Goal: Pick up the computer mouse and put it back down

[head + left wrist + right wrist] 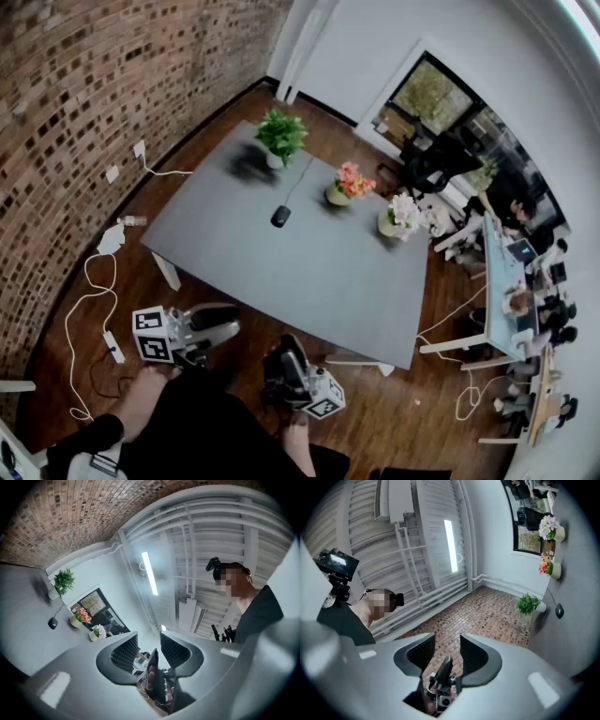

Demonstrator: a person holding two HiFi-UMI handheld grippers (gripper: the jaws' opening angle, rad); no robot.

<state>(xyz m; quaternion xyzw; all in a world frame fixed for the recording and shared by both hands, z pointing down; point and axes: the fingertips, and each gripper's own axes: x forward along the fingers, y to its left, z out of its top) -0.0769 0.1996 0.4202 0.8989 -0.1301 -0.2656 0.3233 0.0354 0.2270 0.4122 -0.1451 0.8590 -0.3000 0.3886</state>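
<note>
One black mouse (pixel 280 217) sits on the grey table (pixel 309 281), towards its far side and a little left of the middle, with its thin cable (pixel 298 178) running away to the far edge. Neither of my two tools is near it. The left gripper (pixel 223 333) and the right gripper (pixel 286 356) both hang off the near edge of the table, over the wooden floor (pixel 216 131), close to the person's body and angled upwards. In the left gripper view the jaws stand a modest way apart with nothing between them. In the right gripper view the jaws stand wide, again with nothing in the gap.

Three pots share the far half of the table: a green plant (pixel 280 137) at the far left, pink flowers (pixel 348 184) just right of the mouse, and white flowers (pixel 401 215) further right again. The mouse lies between the green plant and the pink flowers, apart from both, and nothing on the table stands between it and the near edge.

A brick wall (pixel 84 103) lines the left side of the room, and white cords (pixel 89 291) trail across the floor below it. One black chair (pixel 433 159) stands beyond the table's far right corner. Further right is a row of desks (pixel 506 272) with people seated at them.
</note>
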